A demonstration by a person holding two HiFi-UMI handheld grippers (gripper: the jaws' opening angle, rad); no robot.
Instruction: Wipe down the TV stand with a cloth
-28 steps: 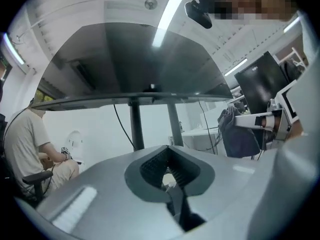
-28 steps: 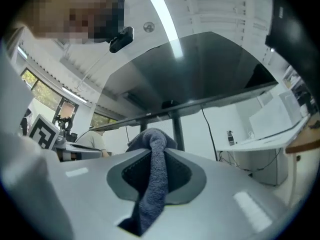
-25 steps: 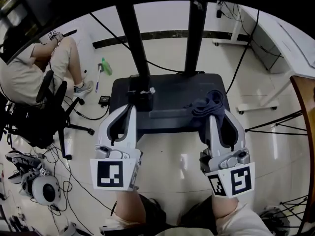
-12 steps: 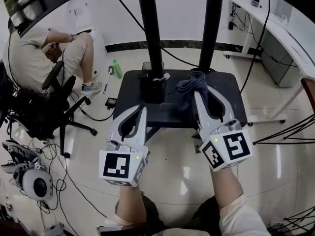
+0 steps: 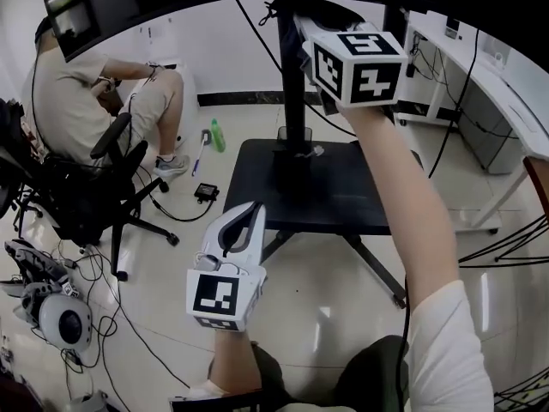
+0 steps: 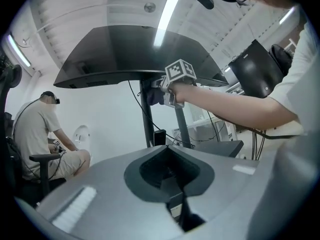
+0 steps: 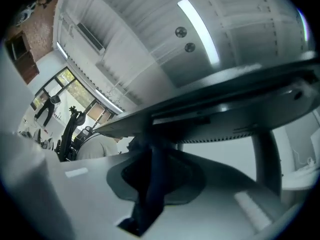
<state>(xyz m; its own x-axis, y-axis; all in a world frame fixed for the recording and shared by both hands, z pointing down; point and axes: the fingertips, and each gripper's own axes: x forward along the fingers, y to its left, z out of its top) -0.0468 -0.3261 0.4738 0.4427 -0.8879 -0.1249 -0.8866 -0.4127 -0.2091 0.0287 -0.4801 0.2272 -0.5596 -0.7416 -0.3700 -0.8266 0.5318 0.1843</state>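
Observation:
The black TV stand has a flat base [image 5: 343,197] and two upright poles [image 5: 290,67] under the dark screen [image 6: 135,49]. My right gripper [image 5: 319,31] is raised high beside the near pole, just under the screen, with its marker cube towards me. It is shut on a dark blue cloth [image 7: 150,194], which also shows bunched at the jaws [image 6: 154,96]. My left gripper [image 5: 250,213] hangs low over the floor at the base's front left corner. It is shut with nothing in it.
A person [image 5: 77,101] sits on a black office chair [image 5: 94,196] at the left. A green bottle [image 5: 217,134] and a small black box [image 5: 206,192] lie on the floor near the base. Cables trail over the floor. White desks [image 5: 493,84] stand at the right.
My right gripper has gone up with the cloth from the stand's base to the pole under the screen. My left gripper has drawn back off the base towards me.

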